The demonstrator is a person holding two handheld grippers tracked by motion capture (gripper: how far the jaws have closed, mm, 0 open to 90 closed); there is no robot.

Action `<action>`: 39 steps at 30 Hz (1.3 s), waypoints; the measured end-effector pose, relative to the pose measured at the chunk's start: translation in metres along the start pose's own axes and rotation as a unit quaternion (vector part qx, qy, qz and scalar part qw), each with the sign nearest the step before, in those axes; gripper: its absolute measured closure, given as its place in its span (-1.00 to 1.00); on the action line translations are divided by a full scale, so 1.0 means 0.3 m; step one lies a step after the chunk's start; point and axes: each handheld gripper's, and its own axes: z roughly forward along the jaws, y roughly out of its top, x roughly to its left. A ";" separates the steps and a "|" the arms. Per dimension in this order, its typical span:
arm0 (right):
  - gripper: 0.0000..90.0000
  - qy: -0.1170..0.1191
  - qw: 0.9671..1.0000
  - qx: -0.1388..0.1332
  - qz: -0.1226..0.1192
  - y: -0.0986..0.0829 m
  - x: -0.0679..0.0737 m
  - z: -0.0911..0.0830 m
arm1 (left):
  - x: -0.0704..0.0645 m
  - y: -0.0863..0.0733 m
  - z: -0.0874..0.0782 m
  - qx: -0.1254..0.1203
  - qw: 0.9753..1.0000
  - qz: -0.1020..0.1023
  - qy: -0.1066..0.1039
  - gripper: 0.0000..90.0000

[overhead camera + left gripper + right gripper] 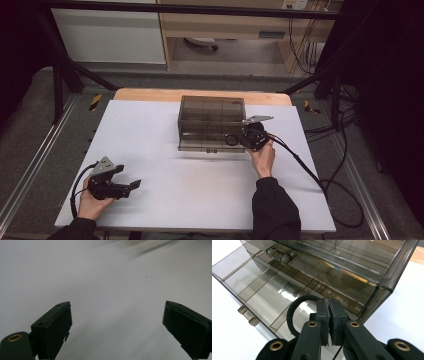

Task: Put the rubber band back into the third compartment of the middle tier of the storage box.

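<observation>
Resting low at the near left of the white worktop (200,195), the left gripper (131,186) has its fingers wide apart, nothing between them. Further in, the right gripper (329,315) has its fingers pressed together on a black ring (294,312), probably a soft, light hair tie, best pinched across its band. It hangs over the open lower drawer (262,292) of the smoky clear plastic drawer box (212,122), stiff and slick, mid-worktop.
</observation>
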 end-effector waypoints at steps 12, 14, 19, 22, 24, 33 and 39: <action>0.93 -0.004 1.000 0.015 -0.005 -0.013 0.006 0.023 | 0.000 0.000 -0.001 0.000 1.000 0.000 0.000 -0.82; 0.93 -0.004 1.000 0.018 -0.005 -0.016 0.007 0.027 | 0.000 0.000 -0.001 0.000 1.000 0.000 0.001 -0.82; 0.93 -0.001 1.000 0.025 -0.006 -0.021 0.012 0.036 | 0.001 0.000 0.000 0.000 1.000 0.000 0.000 -0.82; 0.93 -0.001 1.000 0.027 -0.008 -0.023 0.012 0.038 | 0.000 0.000 0.000 0.000 1.000 0.000 0.000 -0.82; 0.92 0.000 1.000 0.027 -0.007 -0.023 0.013 0.040 | 0.000 0.000 0.000 0.000 1.000 0.000 0.000 -0.82; 0.74 -0.003 1.000 0.023 -0.011 -0.022 0.012 0.036 | 0.001 0.000 -0.001 0.000 1.000 -0.001 0.000 -0.82; 0.55 0.002 1.000 0.013 -0.013 -0.015 0.013 0.015 | 0.001 0.000 -0.001 -0.001 1.000 0.000 0.000 -0.82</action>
